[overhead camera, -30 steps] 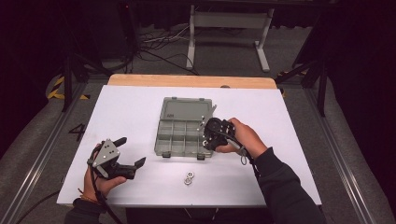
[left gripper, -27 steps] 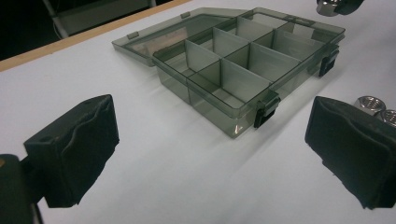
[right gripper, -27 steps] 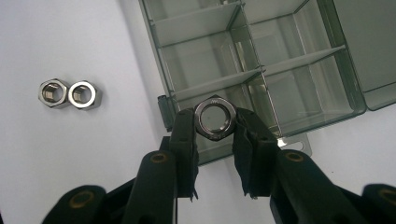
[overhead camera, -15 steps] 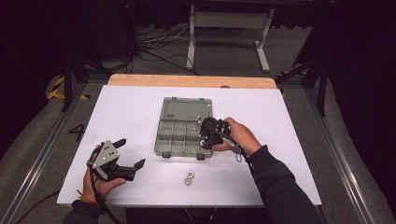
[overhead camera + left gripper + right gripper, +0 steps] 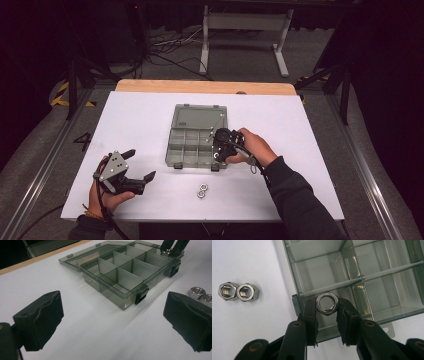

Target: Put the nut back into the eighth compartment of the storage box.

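Note:
A smoky clear compartment box (image 5: 186, 150) lies open mid-table, its lid folded back. My right gripper (image 5: 218, 148) hovers over the box's front right corner, shut on a steel hex nut (image 5: 327, 303) pinched between its pads just above the front right compartment (image 5: 352, 300). The left gripper view catches that nut (image 5: 167, 251) at the far corner of the box (image 5: 130, 272). Two more nuts (image 5: 202, 191) lie touching on the white table in front of the box; they appear as a pair (image 5: 238, 291) beside it. My left gripper (image 5: 141, 164) is held at the front left, open and empty.
The white tabletop (image 5: 300, 130) has a wooden strip (image 5: 205, 86) along its far edge. Black latches (image 5: 140, 295) stick out from the box's front wall. Table legs and cables stand on the dark floor beyond.
My right gripper has shifted a little to the left with the nut, further over the box's front right corner. The left gripper has stayed put.

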A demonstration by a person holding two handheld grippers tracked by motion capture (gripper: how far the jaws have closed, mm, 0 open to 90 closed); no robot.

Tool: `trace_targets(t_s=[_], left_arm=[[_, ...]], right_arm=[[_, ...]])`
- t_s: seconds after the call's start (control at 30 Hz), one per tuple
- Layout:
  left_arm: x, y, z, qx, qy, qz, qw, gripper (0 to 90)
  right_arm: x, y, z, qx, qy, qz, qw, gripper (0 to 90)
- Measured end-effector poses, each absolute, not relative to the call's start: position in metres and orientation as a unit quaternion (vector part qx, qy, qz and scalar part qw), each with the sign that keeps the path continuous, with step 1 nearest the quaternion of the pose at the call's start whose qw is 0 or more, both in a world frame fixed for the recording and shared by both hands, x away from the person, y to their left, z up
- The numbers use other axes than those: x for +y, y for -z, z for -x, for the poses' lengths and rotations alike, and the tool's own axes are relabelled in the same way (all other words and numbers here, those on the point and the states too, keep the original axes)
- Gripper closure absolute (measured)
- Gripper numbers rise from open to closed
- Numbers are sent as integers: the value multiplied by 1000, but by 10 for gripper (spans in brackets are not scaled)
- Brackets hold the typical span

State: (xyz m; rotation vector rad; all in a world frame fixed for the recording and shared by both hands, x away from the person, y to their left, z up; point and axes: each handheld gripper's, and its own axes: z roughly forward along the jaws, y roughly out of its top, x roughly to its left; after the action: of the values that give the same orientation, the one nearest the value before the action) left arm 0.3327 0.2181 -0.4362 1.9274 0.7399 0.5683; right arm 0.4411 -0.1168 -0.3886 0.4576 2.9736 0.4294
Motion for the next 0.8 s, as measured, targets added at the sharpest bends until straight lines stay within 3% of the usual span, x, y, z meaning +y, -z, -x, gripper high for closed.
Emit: trace_targets(t_s=[0.43, 0.8], left_arm=[[220, 436, -331, 307, -232, -788, 482, 34], [220, 436, -331, 309, -229, -788, 481, 34]], right_arm=[[-115, 393, -443, 977, -142, -153, 50, 698], [-119, 384, -437, 970, -170, -162, 68, 555]])
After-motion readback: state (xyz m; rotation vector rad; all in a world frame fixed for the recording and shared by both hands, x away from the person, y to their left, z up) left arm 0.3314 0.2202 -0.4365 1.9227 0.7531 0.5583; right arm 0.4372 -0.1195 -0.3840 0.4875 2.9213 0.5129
